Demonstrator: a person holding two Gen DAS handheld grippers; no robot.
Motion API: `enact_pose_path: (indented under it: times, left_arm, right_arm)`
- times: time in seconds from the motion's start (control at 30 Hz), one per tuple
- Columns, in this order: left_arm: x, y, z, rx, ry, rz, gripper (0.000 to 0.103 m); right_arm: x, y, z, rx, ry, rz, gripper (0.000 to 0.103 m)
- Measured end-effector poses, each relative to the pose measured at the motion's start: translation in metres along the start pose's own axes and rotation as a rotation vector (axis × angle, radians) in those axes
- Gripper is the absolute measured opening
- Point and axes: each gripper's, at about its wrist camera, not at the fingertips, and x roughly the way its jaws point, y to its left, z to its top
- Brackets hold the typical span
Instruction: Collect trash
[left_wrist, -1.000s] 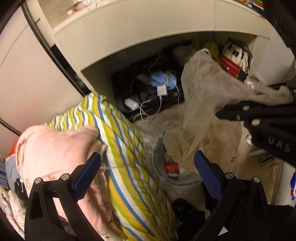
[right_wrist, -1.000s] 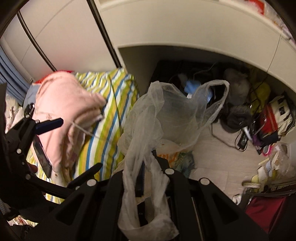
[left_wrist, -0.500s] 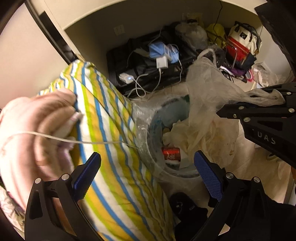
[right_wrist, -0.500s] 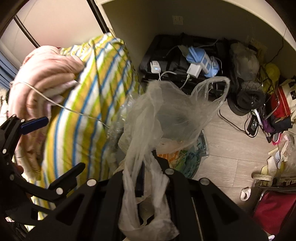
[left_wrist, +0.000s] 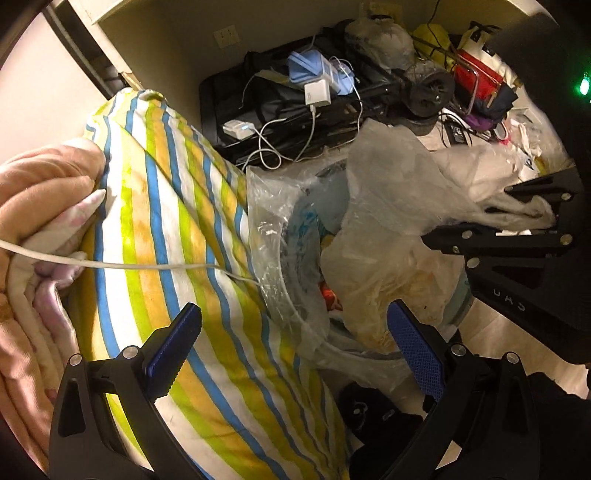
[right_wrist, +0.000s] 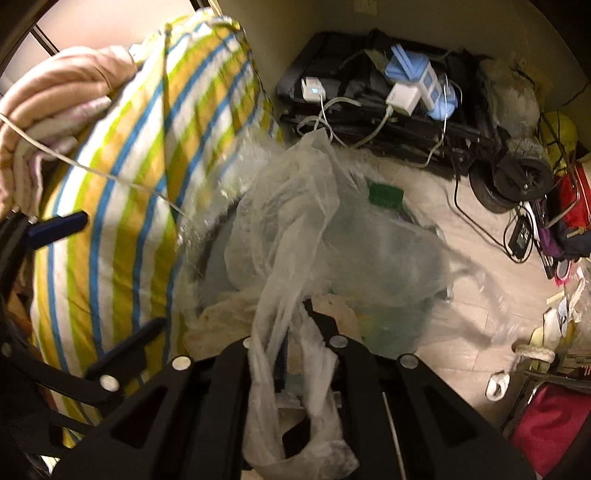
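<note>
My right gripper (right_wrist: 295, 328) is shut on a crumpled translucent plastic bag (right_wrist: 314, 229) and holds it over a lined trash bin (right_wrist: 207, 258). In the left wrist view the bag (left_wrist: 391, 206) hangs from the right gripper (left_wrist: 532, 218) above the bin (left_wrist: 295, 280), which holds a red can (left_wrist: 330, 295) and other rubbish. My left gripper (left_wrist: 291, 339) is open and empty, its blue pads (left_wrist: 413, 343) straddling the bin's near rim.
A striped pillow (left_wrist: 177, 236) and a pink blanket (left_wrist: 40, 192) lie left of the bin, with a white cable (left_wrist: 122, 263) across them. Chargers and cables (left_wrist: 314, 96) sit on a black case behind. Bags (left_wrist: 480, 77) clutter the floor at right.
Both grippers have tilted down and moved closer to the bin. The bag in my right gripper has lowered over the bin's opening.
</note>
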Motion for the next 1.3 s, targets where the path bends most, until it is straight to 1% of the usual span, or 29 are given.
enact_pose_path:
  times: [0.03, 0.07, 0.1, 0.13, 0.17, 0.37, 0.57, 0.77, 0.9, 1.1, 1.3]
  left_arm:
    - [-0.002, 0.001, 0.000, -0.001, 0.003, -0.002, 0.098]
    - [-0.004, 0.002, -0.001, 0.001, 0.007, -0.003, 0.098]
    - [-0.006, 0.004, -0.001, 0.003, 0.010, -0.003, 0.098]
    - [-0.009, 0.006, 0.000, 0.006, 0.014, -0.005, 0.098]
    - [-0.012, 0.006, 0.000, 0.009, 0.018, -0.005, 0.098]
    - [-0.041, 0.011, 0.012, 0.014, 0.007, -0.018, 0.098]
    - [-0.077, 0.012, 0.040, 0.028, -0.033, -0.023, 0.098]
    - [-0.122, 0.012, 0.070, 0.043, -0.080, -0.014, 0.098]
    - [-0.162, 0.016, 0.087, 0.048, -0.109, -0.006, 0.098]
    - [-0.213, 0.028, 0.105, 0.035, -0.150, -0.001, 0.098]
    - [-0.257, 0.035, 0.123, 0.009, -0.197, -0.011, 0.098]
  right_arm:
    - [-0.001, -0.001, -0.001, 0.000, 0.004, -0.020, 0.018]
    - [-0.003, -0.001, -0.001, 0.000, 0.000, -0.031, 0.041]
    - [-0.006, -0.001, -0.002, 0.001, -0.008, -0.041, 0.058]
    - [-0.012, -0.002, -0.003, 0.001, -0.021, -0.049, 0.089]
    - [-0.020, -0.003, -0.004, 0.001, -0.035, -0.057, 0.097]
    - [-0.068, -0.010, 0.007, -0.002, -0.094, -0.086, 0.097]
    - [-0.121, -0.021, 0.031, 0.041, -0.163, -0.113, 0.097]
    - [-0.176, -0.026, 0.052, 0.074, -0.229, -0.125, 0.097]
    - [-0.218, -0.027, 0.063, 0.088, -0.275, -0.126, 0.097]
    - [-0.275, -0.028, 0.070, 0.113, -0.344, -0.134, 0.097]
    - [-0.327, -0.039, 0.070, 0.191, -0.408, -0.133, 0.097]
